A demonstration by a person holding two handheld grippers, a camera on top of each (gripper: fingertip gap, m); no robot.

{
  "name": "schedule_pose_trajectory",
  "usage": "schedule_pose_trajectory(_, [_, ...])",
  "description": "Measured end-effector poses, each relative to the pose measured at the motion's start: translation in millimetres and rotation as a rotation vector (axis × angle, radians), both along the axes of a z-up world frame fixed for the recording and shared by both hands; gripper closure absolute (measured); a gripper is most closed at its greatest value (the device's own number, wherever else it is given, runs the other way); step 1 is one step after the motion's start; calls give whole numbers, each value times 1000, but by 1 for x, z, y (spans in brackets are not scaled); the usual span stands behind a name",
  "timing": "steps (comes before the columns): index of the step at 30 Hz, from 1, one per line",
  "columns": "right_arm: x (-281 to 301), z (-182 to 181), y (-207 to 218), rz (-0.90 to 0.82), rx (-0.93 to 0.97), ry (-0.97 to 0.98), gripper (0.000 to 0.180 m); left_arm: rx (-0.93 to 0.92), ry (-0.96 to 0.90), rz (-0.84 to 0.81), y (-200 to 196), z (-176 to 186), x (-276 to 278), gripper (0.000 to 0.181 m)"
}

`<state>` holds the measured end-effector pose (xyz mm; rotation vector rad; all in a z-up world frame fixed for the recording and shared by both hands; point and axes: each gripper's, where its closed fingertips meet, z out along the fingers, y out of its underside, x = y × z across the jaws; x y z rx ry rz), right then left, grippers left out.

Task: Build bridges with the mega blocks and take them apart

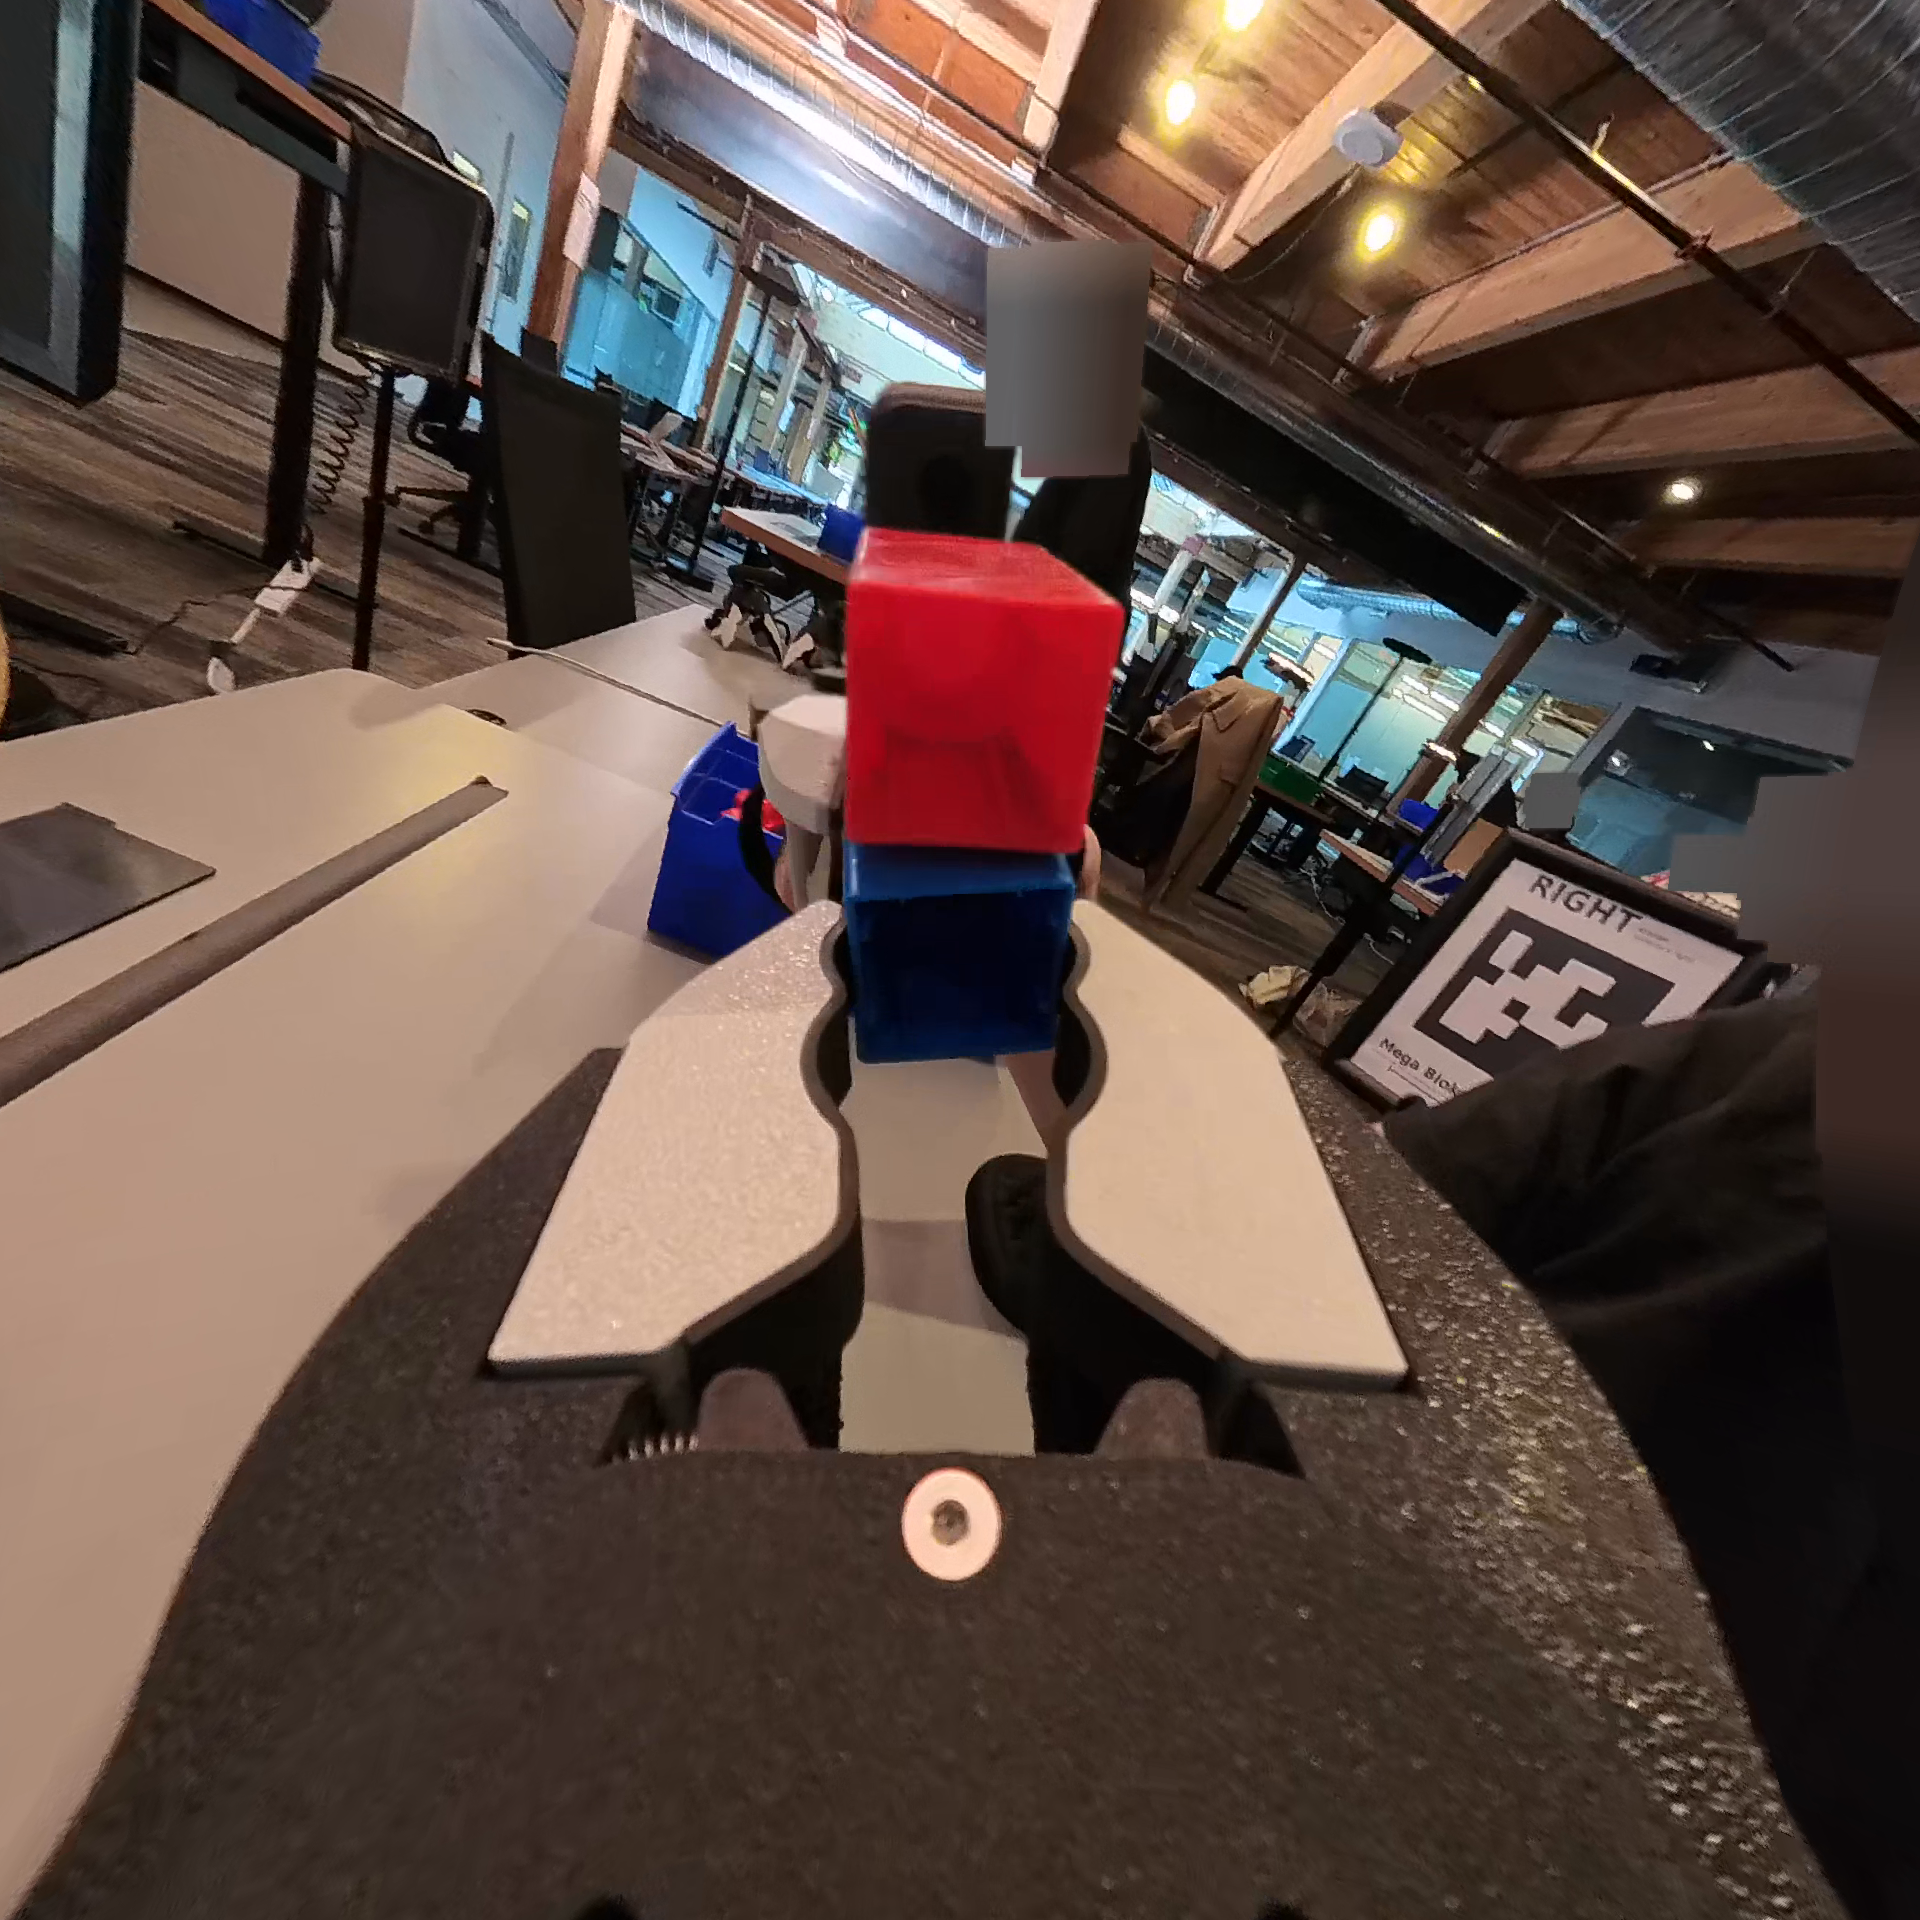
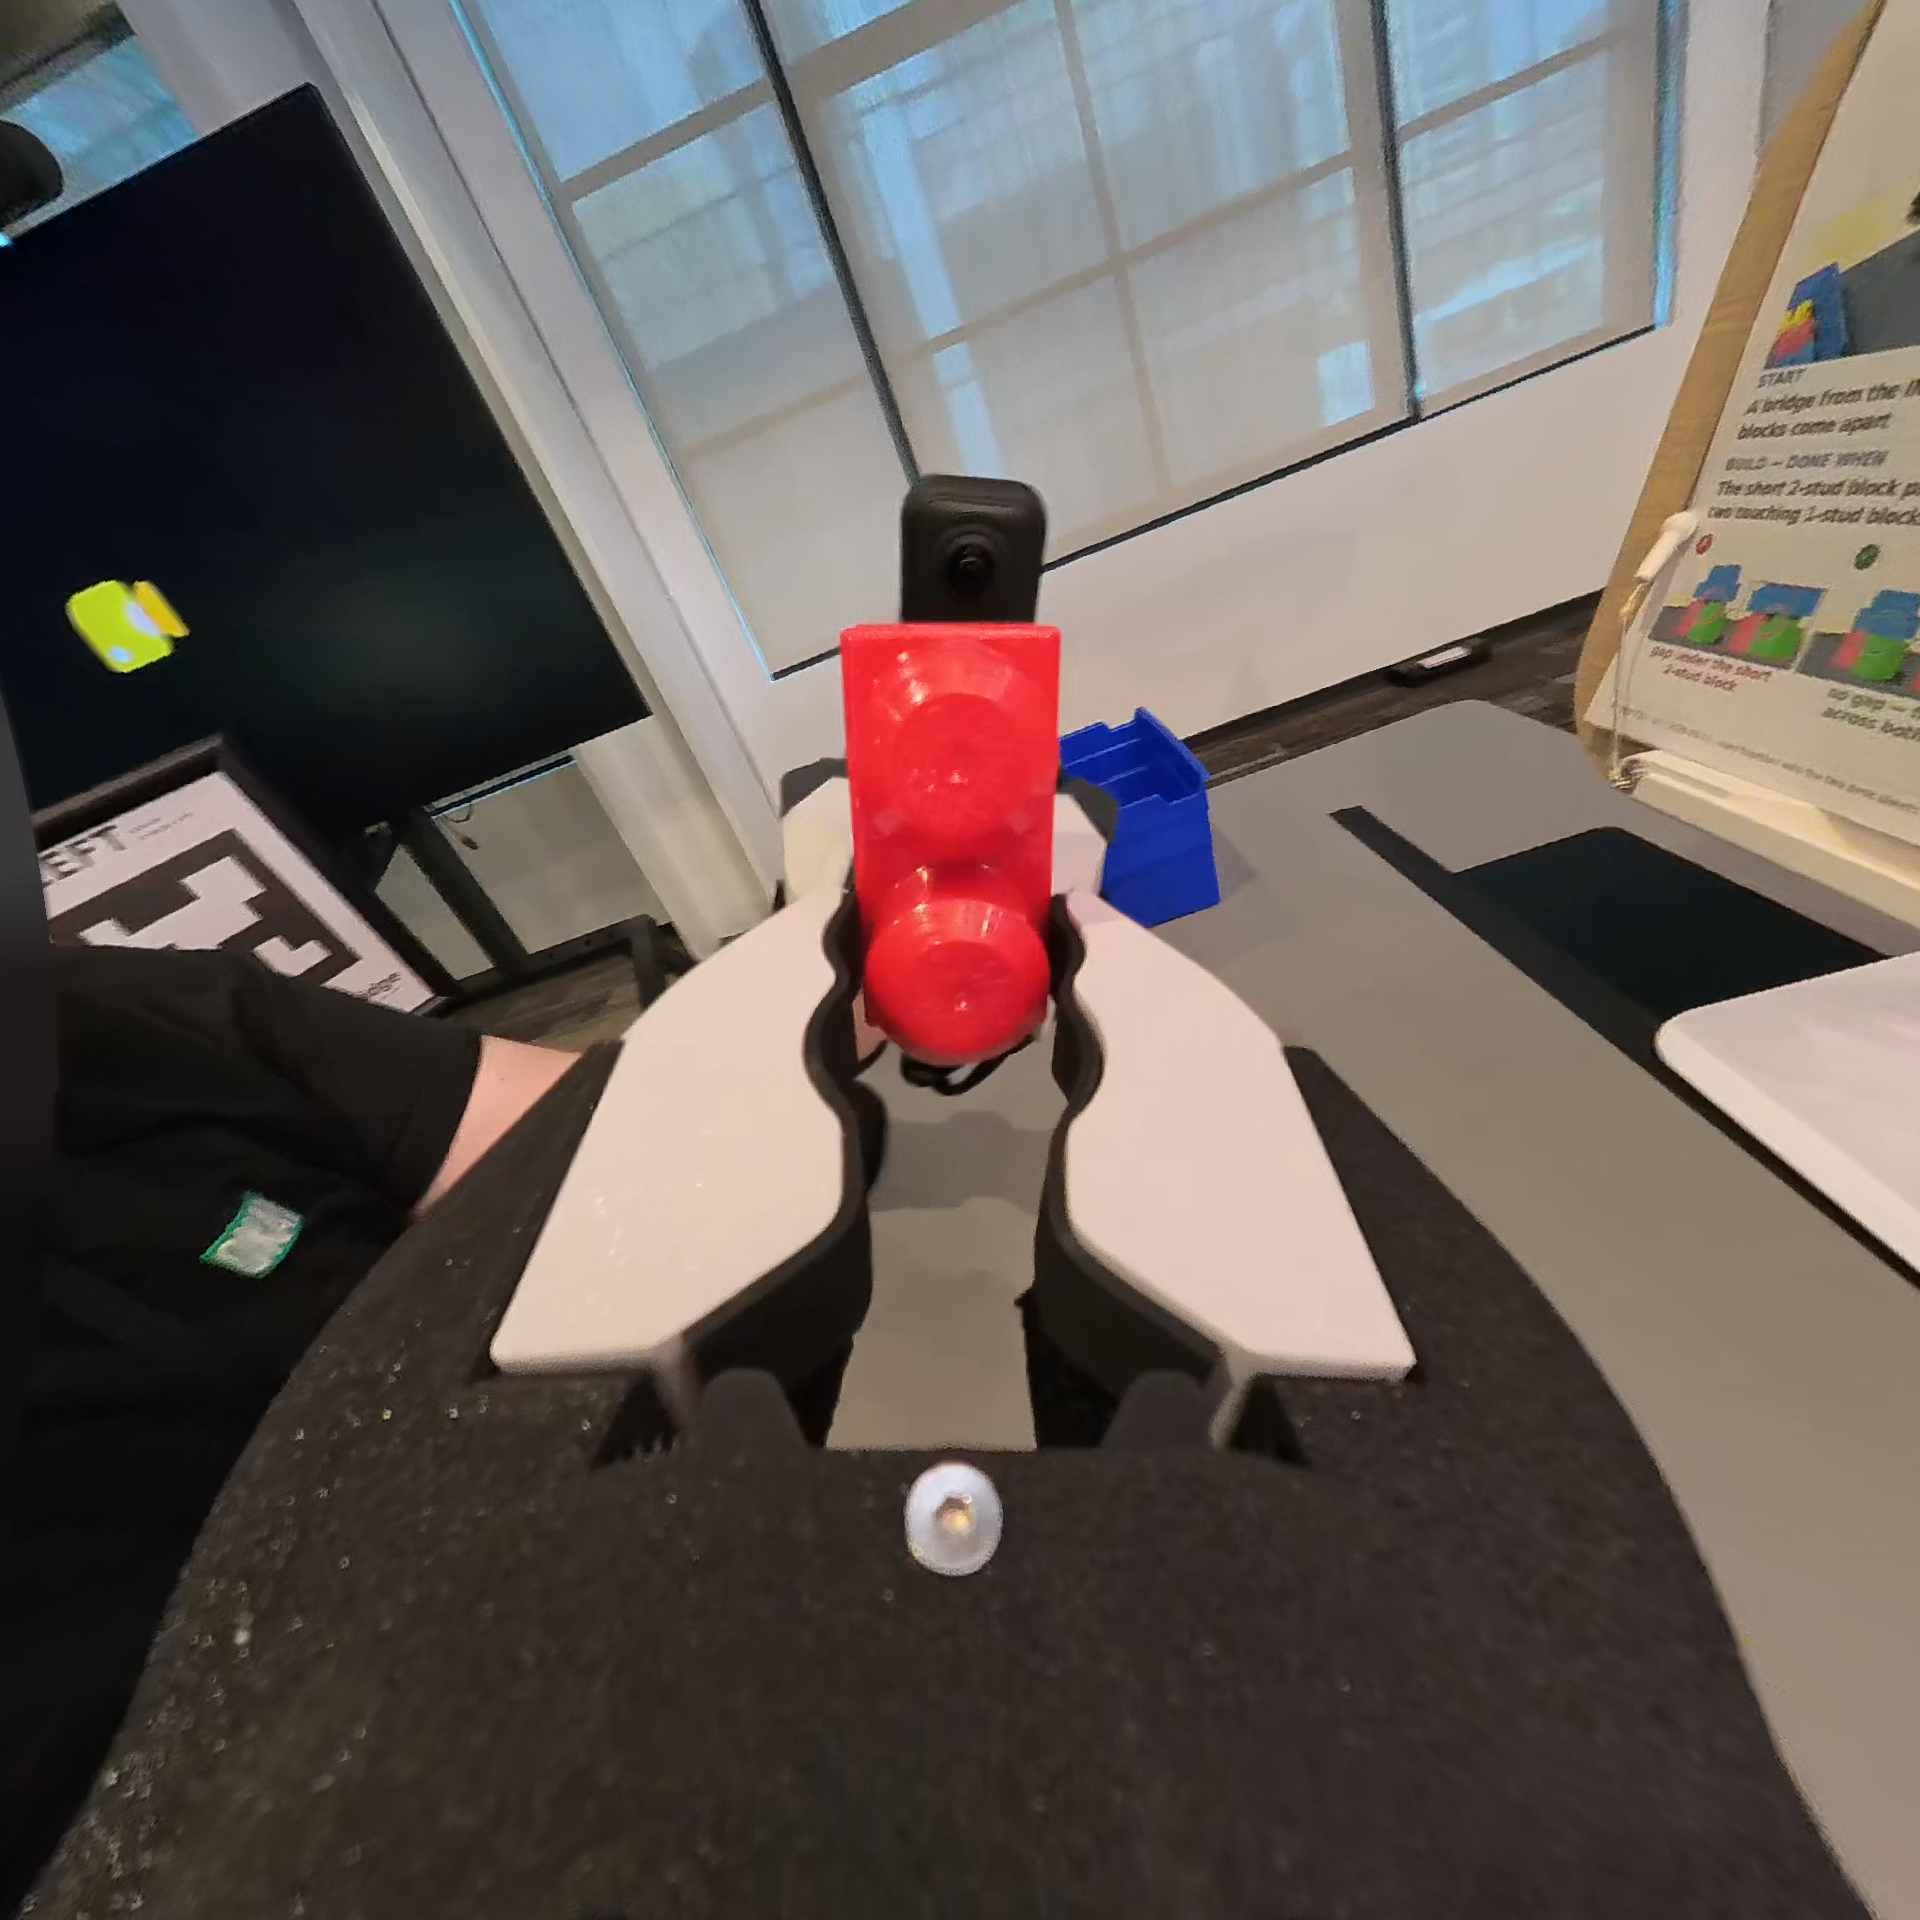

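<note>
In the left wrist view my left gripper [image 1: 956, 966] is shut on a blue block [image 1: 956, 956], held up off the table. A red block [image 1: 977, 686] sits directly on top of it, touching. The right gripper's white finger [image 1: 800, 769] and black camera [image 1: 935, 457] show just behind these blocks. In the right wrist view my right gripper [image 2: 951, 966] is shut on the lower end of a red two-stud block [image 2: 951, 769], studs facing the camera. The blue block is hidden behind it. The left gripper's camera [image 2: 971, 551] shows behind the red block.
A blue bin [image 1: 717, 862] with red pieces stands on the grey table [image 1: 260, 935]; it also shows in the right wrist view [image 2: 1143, 821]. Framed marker signs [image 1: 1538, 987] [image 2: 197, 894], an instruction board [image 2: 1787, 520] and a dark screen [image 2: 260, 468] stand around. A person's dark sleeve [image 2: 208, 1143] is close.
</note>
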<state>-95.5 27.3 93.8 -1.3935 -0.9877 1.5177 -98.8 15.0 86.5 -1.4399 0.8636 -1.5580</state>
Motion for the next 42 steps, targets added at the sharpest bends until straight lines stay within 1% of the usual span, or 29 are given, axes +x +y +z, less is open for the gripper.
schedule_pose_trajectory(5, [3, -1, -10, 71, -27, -11, 146, 30, 36, -19, -7, -1, 4, 145])
schedule_pose_trajectory(13, [0, -6, -11, 101, -99, -24, 145, 70, 110, 6, -7, -7, 2, 145])
schedule_pose_trajectory(20, [-3, -3, -8, 83, -97, 7, 145, 36, 77, 12, -4, -3, -1, 146])
schedule_pose_trajectory(26, [-7, -4, -7, 30, -63, -40, 145, 18, 102, 4, -4, -10, 2, 146])
schedule_pose_trajectory(29, [-6, -4, -7, 33, -66, -42, 145, 14, 98, 9, -3, -8, 1, 146])
schedule_pose_trajectory(32, [-13, -15, -11, 39, -32, -122, 145, 33, 23, 63, 4, 7, -10, 146])
schedule_pose_trajectory(34, [-18, -9, -8, 29, -59, -76, 146, 24, -5, 72, 6, 11, -14, 146])
schedule_pose_trajectory(40, [-16, -8, -4, 35, -105, -40, 146, -69, -22, -34, 3, 5, -15, 142])
schedule_pose_trajectory(42, [-12, -8, -3, 29, -111, -40, 146, -71, -13, -40, 4, 3, -17, 142])
